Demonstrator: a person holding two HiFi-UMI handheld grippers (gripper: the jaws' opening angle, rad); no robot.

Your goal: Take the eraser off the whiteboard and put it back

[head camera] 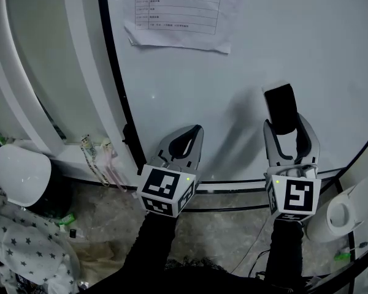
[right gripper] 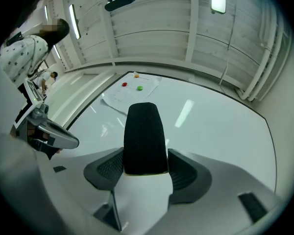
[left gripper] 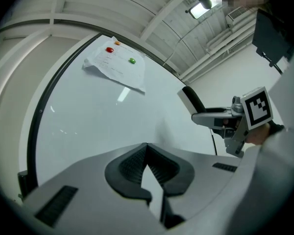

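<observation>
One big whiteboard point(head camera: 282, 41) fills most of the head view, black-rimmed, w/ a bare shiny face. Paper sheet point(head camera: 178, 11) hangs at its upper part, lower edge curling off the board. Below, both hand-held grippers point up at the board, side by side, well apart. Left hand-held gripper point(head camera: 198, 128): jaws clenched tip to tip, nothing btw them, near the board's black rim. Right hand-held gripper point(head camera: 284, 124): jaws clamped on the black eraser point(head camera: 280, 106), pads pressing both its sides, most of its length sticking out past the tips toward the board; can't tell if it touches the board. Thin yellowish layer shows at the eraser's near end. Three small magnets, red point(right gripper: 124, 84), green point(right gripper: 139, 87) & orange point(right gripper: 136, 75), sit on the sheet.
</observation>
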